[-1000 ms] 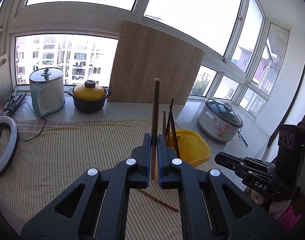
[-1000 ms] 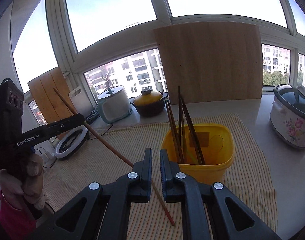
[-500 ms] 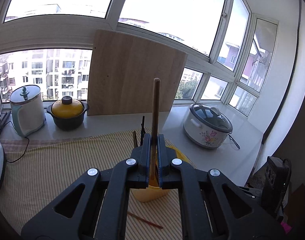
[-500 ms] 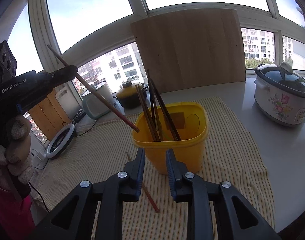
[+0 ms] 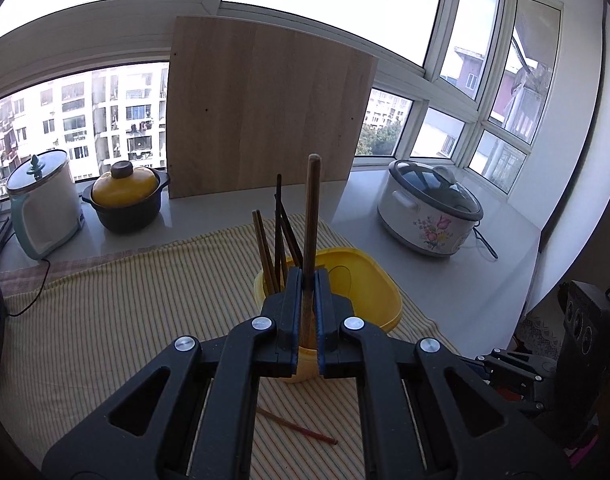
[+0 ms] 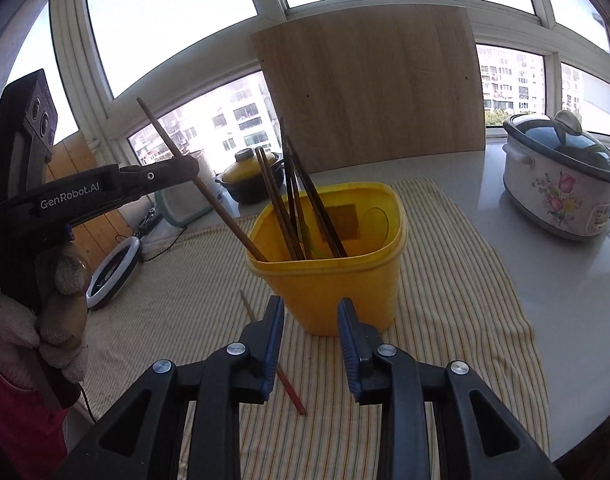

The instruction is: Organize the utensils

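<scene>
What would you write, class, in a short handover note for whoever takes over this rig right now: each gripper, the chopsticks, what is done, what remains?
Left gripper: shut on a chopstick, whose lower tip is inside the yellow tub's rim.
Right gripper: open and empty, jaws just widened, above the loose chopstick on the striped cloth.
Done: several chopsticks already stand in the tub.
Left: release the held chopstick into the tub, then pick up the loose one and add it.
</scene>
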